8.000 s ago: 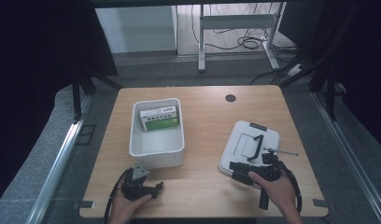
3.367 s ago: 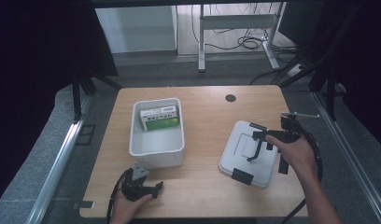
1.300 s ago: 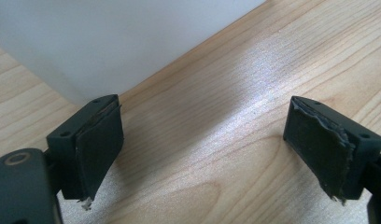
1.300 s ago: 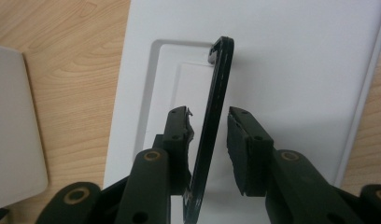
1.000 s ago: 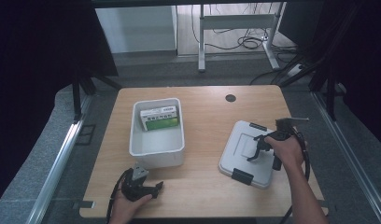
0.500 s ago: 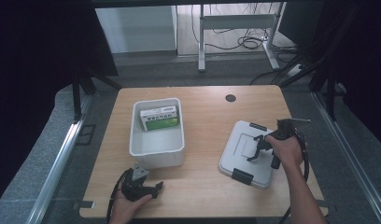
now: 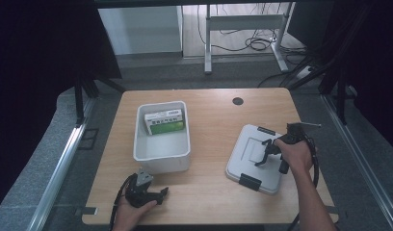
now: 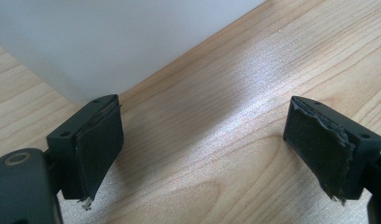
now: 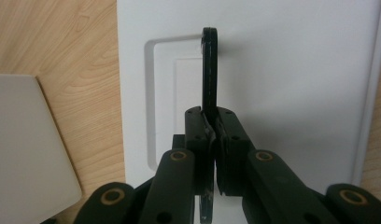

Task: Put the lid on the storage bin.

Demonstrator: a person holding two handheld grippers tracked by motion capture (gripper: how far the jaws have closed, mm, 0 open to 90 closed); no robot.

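A white lid (image 7: 247, 159) lies flat on the right of the wooden table, with a thin black handle (image 9: 209, 70) standing up from its middle. My right gripper (image 7: 263, 154) reaches over the lid from the right. In the right gripper view the lid (image 9: 296, 70) lies beneath my right gripper (image 9: 211, 122), whose jaws are pressed together on the handle's near end. My left gripper (image 7: 162, 194) rests on the table at the front left, just before a white bin (image 7: 161, 161). In the left gripper view my left gripper (image 8: 205, 140) has wide-apart jaws and only bare wood between them.
The bin holds a green and white box (image 7: 165, 121). Its wall (image 8: 109, 42) stands close ahead of the left jaws, and a corner of the bin (image 9: 25, 149) shows left of the lid. Black latches (image 7: 249, 182) sit on the lid's edges. A round cable hole (image 7: 238, 101) is at the back.
Over the earlier frames the right hand went from the lid's near corner round to its right side and onto the handle. In the last second nothing visibly moves. The left hand stays put.
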